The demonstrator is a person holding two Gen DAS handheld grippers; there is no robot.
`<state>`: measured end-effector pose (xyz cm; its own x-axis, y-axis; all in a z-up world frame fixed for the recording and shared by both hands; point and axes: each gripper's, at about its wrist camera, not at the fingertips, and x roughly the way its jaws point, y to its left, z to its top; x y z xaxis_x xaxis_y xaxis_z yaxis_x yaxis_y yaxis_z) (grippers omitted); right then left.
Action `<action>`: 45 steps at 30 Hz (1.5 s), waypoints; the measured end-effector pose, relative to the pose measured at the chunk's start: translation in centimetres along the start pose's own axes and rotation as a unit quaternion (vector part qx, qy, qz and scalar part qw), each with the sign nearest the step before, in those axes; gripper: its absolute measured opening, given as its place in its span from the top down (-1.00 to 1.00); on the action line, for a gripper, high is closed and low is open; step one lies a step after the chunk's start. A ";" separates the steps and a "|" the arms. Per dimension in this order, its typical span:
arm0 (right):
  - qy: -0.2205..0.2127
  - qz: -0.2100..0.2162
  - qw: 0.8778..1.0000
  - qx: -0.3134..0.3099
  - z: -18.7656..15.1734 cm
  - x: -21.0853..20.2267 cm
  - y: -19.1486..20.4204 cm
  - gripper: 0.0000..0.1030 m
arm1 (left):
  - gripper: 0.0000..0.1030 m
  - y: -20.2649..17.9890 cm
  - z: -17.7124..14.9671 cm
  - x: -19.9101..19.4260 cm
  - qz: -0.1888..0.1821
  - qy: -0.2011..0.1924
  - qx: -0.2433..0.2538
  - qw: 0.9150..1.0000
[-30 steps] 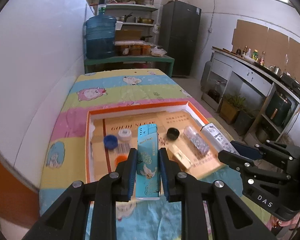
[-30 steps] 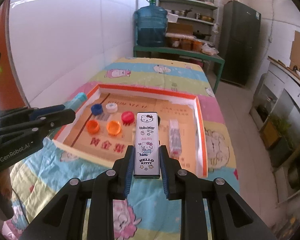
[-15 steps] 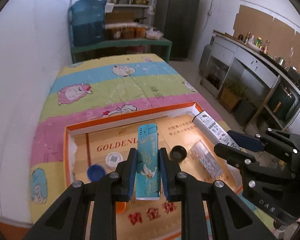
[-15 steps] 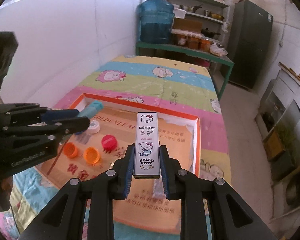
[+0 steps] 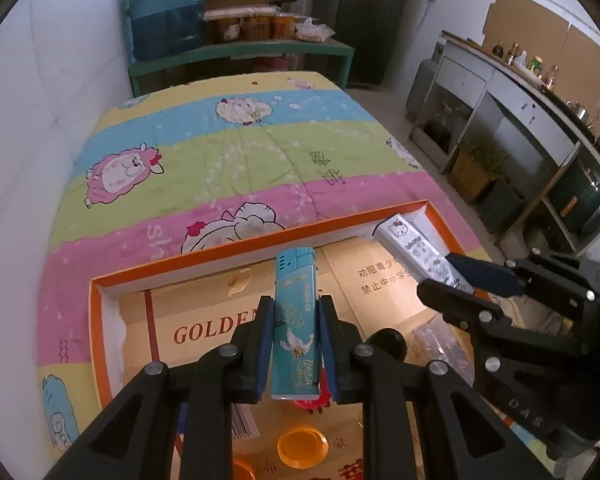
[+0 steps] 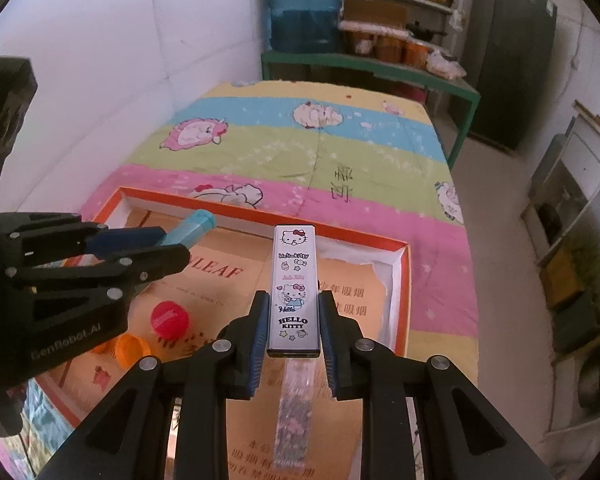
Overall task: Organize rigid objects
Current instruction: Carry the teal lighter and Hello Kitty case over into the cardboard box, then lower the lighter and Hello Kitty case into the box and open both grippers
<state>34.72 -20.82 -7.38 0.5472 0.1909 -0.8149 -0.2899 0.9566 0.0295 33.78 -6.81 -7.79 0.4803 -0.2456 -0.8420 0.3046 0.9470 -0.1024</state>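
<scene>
Setting: a kitchen-like room, white wall on one side, a green bench with a blue water jug at the far end, a dark fridge beside it. In front, a bed or table under a striped cartoon-sheep blanket.

Tray: shallow, orange-rimmed, lined with tan printed cardboard, lying on the near part of the blanket.

Left gripper: jaws closed narrowly on a teal lighter, pads pressing its two long sides. The lighter stands upright between the fingers, its top end projecting past the fingertips, above the tray's far half.

Right gripper: jaws closed on a white Hello Kitty lighter, gripped at its lower half, the upper half reaching forward over the tray toward the far rim. In the left wrist view it sits to the right of the teal lighter, near the tray's far right corner.

Tray contents, loose:
- red cap, left of the right gripper;
- orange cap, just beside the red one;
- another orange cap, below the left gripper;
- black cap, partly hidden behind the left gripper's right finger;
- clear patterned lighter, lying flat directly under the right gripper.
</scene>
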 end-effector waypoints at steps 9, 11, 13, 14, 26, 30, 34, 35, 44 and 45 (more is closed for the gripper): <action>0.026 -0.004 1.000 0.005 0.5 2.0 -1.0 0.52 | 0.56 0.1 0.5 2.3 0.007 0.023 0.004 1.000; 0.029 -0.003 1.000 0.006 0.5 2.2 -1.1 0.52 | 0.56 0.1 0.5 2.6 0.008 0.026 0.004 1.000; 0.034 -0.002 0.999 0.008 0.5 2.7 -1.3 0.52 | 0.56 0.1 0.5 3.0 0.009 0.030 0.004 0.999; 0.036 -0.002 0.999 0.009 0.4 2.9 -1.3 0.52 | 0.56 0.2 0.5 3.2 0.009 0.032 0.004 0.999; 0.049 -0.003 0.999 0.009 -0.1 4.4 -1.3 0.52 | 0.56 0.4 0.2 4.4 0.011 0.042 0.008 0.999; 0.051 -0.001 0.999 0.010 -0.2 4.7 -1.5 0.51 | 0.56 0.6 0.2 4.4 0.004 0.039 0.007 0.999; 0.057 0.003 0.998 0.015 -0.6 5.2 -1.7 0.51 | 0.35 0.8 0.1 4.3 -0.006 0.036 -0.001 0.999; 0.054 0.005 0.998 0.017 -0.6 5.2 -1.8 0.51 | 0.26 0.8 0.0 4.3 -0.008 0.035 -0.001 0.999; 0.044 -0.002 0.999 0.021 -1.0 4.7 -1.7 0.45 | -0.22 0.8 -0.3 4.0 -0.016 0.035 -0.010 0.999; 0.041 -0.002 0.999 0.021 -1.0 4.4 -1.6 0.45 | -0.22 0.8 -0.4 3.9 -0.017 0.034 -0.008 0.999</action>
<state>36.82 -21.76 -11.60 0.4811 0.1708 -0.8599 -0.2536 0.9660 0.0501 35.56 -6.96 -11.34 0.4132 -0.2630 -0.8718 0.3056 0.9419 -0.1393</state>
